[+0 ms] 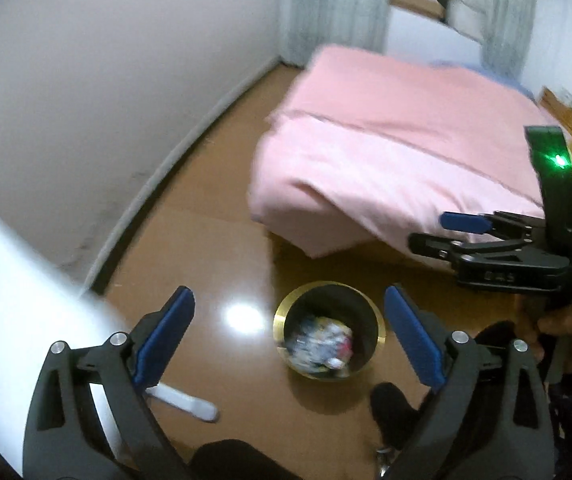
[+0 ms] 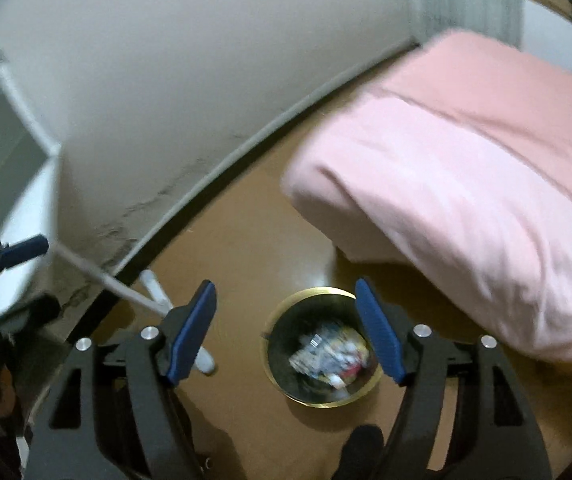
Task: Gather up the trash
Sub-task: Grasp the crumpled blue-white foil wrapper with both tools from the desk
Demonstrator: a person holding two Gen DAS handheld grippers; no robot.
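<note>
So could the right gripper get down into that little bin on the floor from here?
Probably yes. The right gripper hangs open almost straight above the bin, whose mouth is uncovered. The pink bedding sits off to the side, and nothing lies between.

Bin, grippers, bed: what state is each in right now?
Bin: upright on the floor, partly filled with trash.
Left gripper: open, empty, above the bin.
Right gripper: open, empty, above the bin.
Bed: covered by a pink blanket.
</note>
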